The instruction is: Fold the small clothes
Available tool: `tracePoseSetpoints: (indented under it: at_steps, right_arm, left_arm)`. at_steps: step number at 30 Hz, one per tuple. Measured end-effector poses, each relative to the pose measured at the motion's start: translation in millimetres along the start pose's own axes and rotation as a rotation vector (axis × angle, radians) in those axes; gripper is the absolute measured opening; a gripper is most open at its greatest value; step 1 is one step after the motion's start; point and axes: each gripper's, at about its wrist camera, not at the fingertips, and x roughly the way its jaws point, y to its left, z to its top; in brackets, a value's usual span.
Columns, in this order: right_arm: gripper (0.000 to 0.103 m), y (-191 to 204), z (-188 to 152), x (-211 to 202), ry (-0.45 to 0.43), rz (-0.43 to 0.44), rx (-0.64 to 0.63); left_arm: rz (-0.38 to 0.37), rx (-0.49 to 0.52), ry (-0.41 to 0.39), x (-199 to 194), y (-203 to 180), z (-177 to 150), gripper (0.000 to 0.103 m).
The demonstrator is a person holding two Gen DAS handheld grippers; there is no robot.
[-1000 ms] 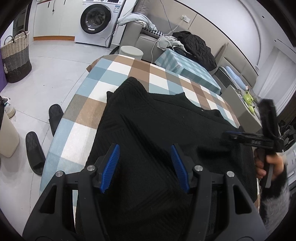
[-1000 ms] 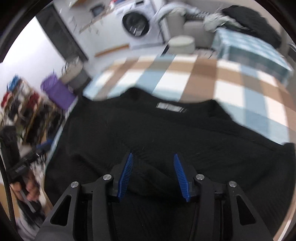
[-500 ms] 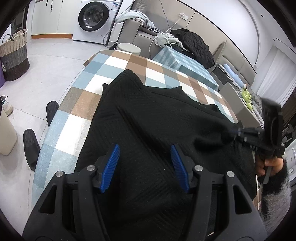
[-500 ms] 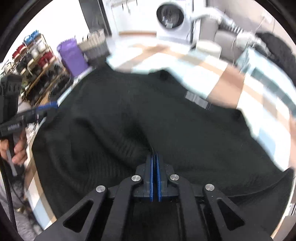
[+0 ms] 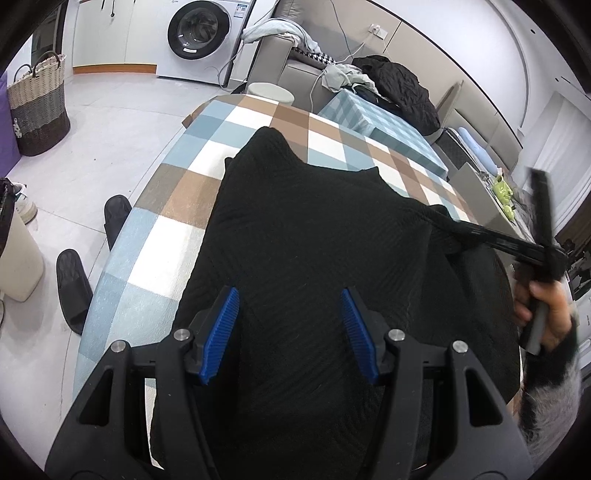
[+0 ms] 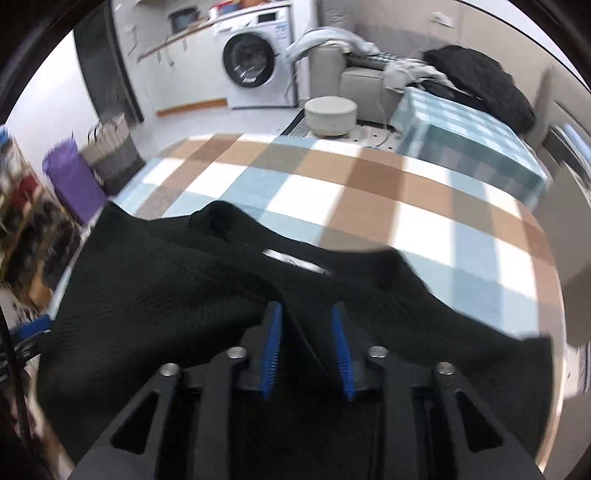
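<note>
A black knit sweater lies spread over the checked tablecloth, collar toward the far side. My left gripper hovers over its near part, open, with nothing pinched between the blue pads. In the left wrist view my right gripper, held by a hand, reaches into the sweater's right side, where the fabric tents up at its tips. In the right wrist view the right gripper has its jaws opening; a fold of the sweater lies between the pads and drapes over the left finger.
The table edge curves along the left, with slippers on the floor below. Farther off stand a woven basket, a washing machine, a round white stool, a second checked table and a sofa piled with clothes.
Half a second ago the right gripper was shut on a fold of the sweater; now its jaws stand apart and it has risen and tipped up. The left gripper stayed put, open.
</note>
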Motion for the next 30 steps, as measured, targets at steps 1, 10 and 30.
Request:
tracePoseSetpoints:
  at_steps: [1,10,30]
  right_arm:
    - [0.055,-14.4,-11.0,-20.8,-0.033,0.005,0.045]
    - [0.07,-106.0,-127.2,-139.2,-0.153,-0.085,0.358]
    - [0.022,-83.5,-264.0,-141.3,-0.097,-0.014,0.482]
  left_arm:
    - [0.001,0.002,0.001,0.1,0.1,-0.6,0.055]
    - [0.038,0.079,-0.026,-16.3,-11.7,-5.0,0.055]
    - [0.11,0.033,-0.035,-74.5,17.8,-60.4,0.073]
